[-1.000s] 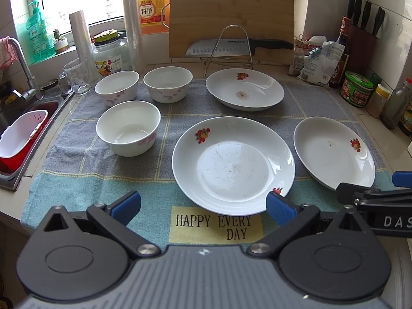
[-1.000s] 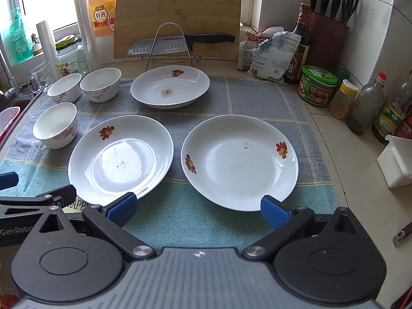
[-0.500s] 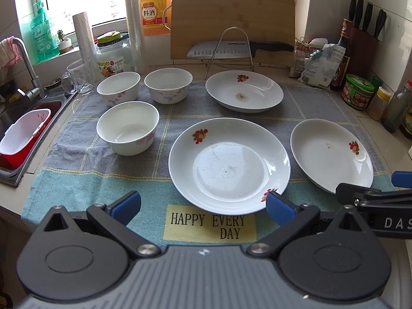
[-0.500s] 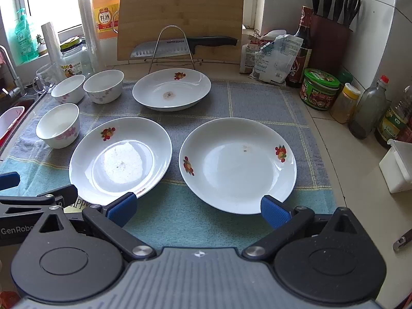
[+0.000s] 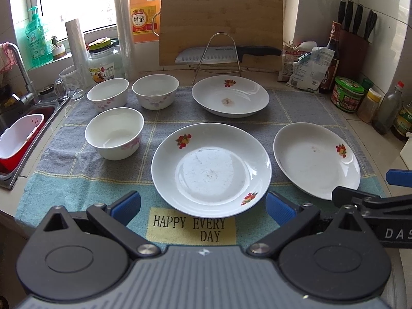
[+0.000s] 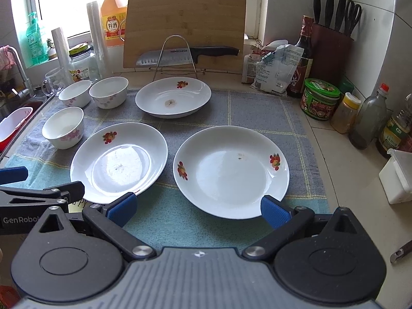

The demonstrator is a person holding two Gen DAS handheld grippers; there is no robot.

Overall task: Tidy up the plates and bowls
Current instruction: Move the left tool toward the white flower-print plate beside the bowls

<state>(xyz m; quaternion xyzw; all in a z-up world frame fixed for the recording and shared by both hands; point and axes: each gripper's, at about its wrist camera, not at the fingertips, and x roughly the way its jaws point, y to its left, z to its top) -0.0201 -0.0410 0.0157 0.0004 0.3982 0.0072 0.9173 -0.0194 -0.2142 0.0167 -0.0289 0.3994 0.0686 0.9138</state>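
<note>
Three white flowered plates lie on a towel: a near middle plate (image 5: 211, 170) (image 6: 118, 162), a right plate (image 5: 315, 159) (image 6: 230, 171) and a far plate (image 5: 230, 99) (image 6: 173, 100). Three white bowls stand at the left: a near bowl (image 5: 114, 132) (image 6: 63, 126) and two far bowls (image 5: 108, 94) (image 5: 155, 90). My left gripper (image 5: 202, 207) is open and empty, just short of the middle plate. My right gripper (image 6: 198, 207) is open and empty, just short of the right plate.
A sink with a red and white tub (image 5: 18, 139) lies at the left. A cutting board (image 5: 221, 23) and knife on a wire stand (image 5: 224, 54) are behind the plates. Jars and bottles (image 6: 320, 99) and a knife block (image 6: 332, 49) line the right side.
Both views have pulled back and up slightly; the plates and bowls sit a little farther away. Nothing on the towel has moved. Both grippers stay open.
</note>
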